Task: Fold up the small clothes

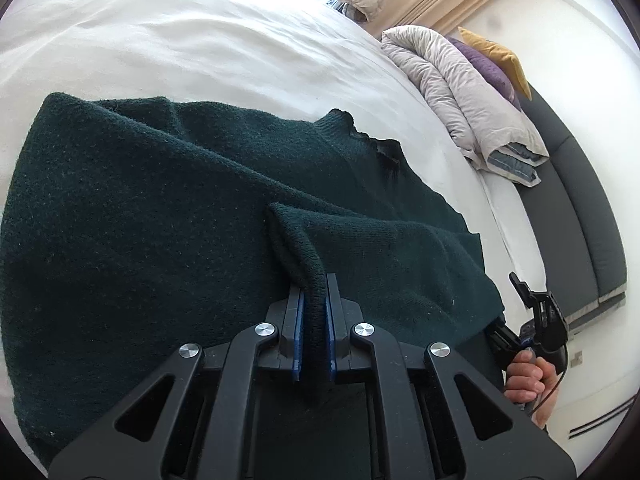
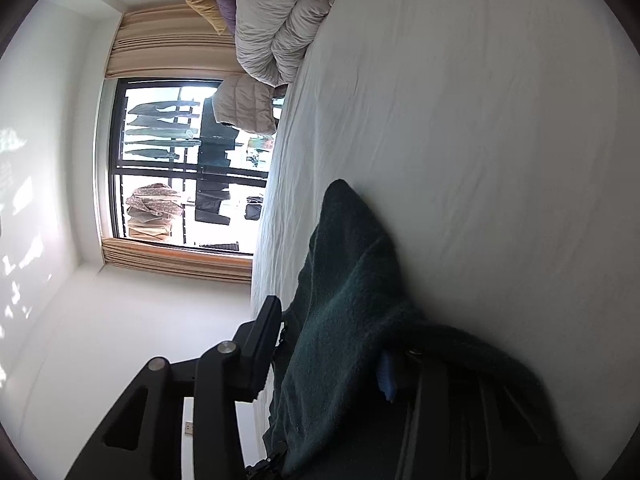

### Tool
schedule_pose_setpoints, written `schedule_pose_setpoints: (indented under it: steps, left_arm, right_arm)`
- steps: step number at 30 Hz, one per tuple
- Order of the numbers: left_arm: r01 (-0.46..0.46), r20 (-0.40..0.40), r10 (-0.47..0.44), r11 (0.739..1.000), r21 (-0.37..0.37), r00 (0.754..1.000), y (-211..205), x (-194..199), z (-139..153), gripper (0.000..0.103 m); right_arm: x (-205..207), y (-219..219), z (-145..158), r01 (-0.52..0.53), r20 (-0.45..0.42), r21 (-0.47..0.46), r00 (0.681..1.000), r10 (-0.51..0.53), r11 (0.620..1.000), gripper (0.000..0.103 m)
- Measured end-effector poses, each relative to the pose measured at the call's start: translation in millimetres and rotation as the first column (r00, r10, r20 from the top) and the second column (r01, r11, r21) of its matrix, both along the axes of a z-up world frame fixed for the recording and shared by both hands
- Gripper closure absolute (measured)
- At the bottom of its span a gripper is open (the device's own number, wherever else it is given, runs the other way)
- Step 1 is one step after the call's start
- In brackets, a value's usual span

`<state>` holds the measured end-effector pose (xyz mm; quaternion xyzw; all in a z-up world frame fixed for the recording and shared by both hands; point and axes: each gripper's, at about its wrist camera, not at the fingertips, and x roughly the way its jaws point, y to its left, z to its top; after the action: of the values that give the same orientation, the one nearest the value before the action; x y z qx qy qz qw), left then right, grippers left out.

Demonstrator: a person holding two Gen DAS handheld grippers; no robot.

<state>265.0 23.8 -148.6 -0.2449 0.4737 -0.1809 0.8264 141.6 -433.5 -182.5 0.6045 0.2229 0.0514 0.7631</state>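
Sweater (image 1: 160, 208) fold pinched in left hand-held gripper (image 1: 315, 312), on bed (image 1: 200, 48).

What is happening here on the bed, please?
A person is folding a dark green sweater on a bed with a white sheet. The left tongs are shut on a ribbed edge of the sweater. The right tongs have knit draped between their fingers; whether they press on it cannot be seen. The fold is not yet finished.
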Motion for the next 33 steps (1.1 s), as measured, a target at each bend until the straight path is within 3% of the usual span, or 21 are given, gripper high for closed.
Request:
schedule_pose_setpoints:
  steps: [6,8,9,10,12,14,16,20,24,25,26,27,28,30,33]
  left_arm:
    - [-0.018,-0.019,0.018,0.999,-0.038,1.0,6,-3,1,0.094]
    - [-0.033,-0.021,0.033,0.999,-0.025,0.999,10,-9,5,0.094]
    - [-0.047,-0.02,0.047,0.999,-0.019,0.999,13,-12,7,0.094]
    - [-0.067,-0.025,0.067,0.998,0.0,0.997,16,-15,10,0.094]
    - [-0.109,-0.022,0.11,0.993,0.042,0.994,21,-20,17,0.094]
    - [-0.176,0.02,0.175,0.975,0.134,0.984,25,-27,31,0.094]
    - [-0.222,0.091,0.209,0.958,0.182,0.974,23,-34,48,0.094]
    - [-0.105,0.178,0.066,0.971,0.214,0.982,-17,-26,64,0.094]
    - [-0.021,0.1,-0.008,0.959,0.281,0.995,-46,-8,35,0.094]
    - [0.001,0.067,-0.023,0.953,0.304,0.998,-49,-7,23,0.094]
    - [0.012,0.093,-0.043,0.95,0.312,0.995,-50,-11,15,0.094]
    - [0.013,0.135,-0.057,0.951,0.307,0.989,-48,-16,13,0.094]
    - [0.015,0.144,-0.06,0.955,0.296,0.988,-46,-19,11,0.094]
    - [0.008,0.14,-0.045,0.966,0.257,0.989,-37,-18,8,0.094]
    - [-0.002,0.142,-0.029,0.977,0.213,0.989,-31,-15,3,0.094]
  right_arm:
    - [-32,0,16,0.022,-0.077,-0.071,0.997,-0.027,0.997,0.056]
    - [-43,-4,26,0.058,-0.102,-0.092,0.992,-0.067,0.994,0.053]
    - [-49,-4,32,0.081,-0.112,-0.118,0.989,-0.095,0.99,0.045]
    - [-52,-3,38,0.1,-0.117,-0.147,0.986,-0.117,0.984,0.038]
    - [-50,0,54,0.095,-0.104,-0.191,0.988,-0.117,0.977,0.038]
    - [-39,8,71,0.062,-0.081,-0.235,0.993,-0.084,0.97,0.038]
    - [-22,20,86,0.021,-0.057,-0.296,0.998,-0.04,0.955,0.037]
    - [21,42,95,-0.08,-0.033,-0.325,0.997,0.073,0.942,0.037]
    - [67,55,71,-0.21,-0.081,-0.279,0.977,0.195,0.937,0.037]
    - [74,55,62,-0.22,-0.119,-0.293,0.974,0.192,0.93,0.037]
    - [76,54,51,-0.223,-0.171,-0.312,0.969,0.176,0.924,0.037]
    - [76,51,38,-0.235,-0.202,-0.307,0.963,0.178,0.922,0.04]
    - [72,47,30,-0.233,-0.186,-0.301,0.966,0.182,0.925,0.051]
    - [55,39,22,-0.217,-0.143,-0.298,0.973,0.181,0.93,0.063]
    - [26,29,13,-0.19,-0.123,-0.273,0.979,0.162,0.943,0.072]
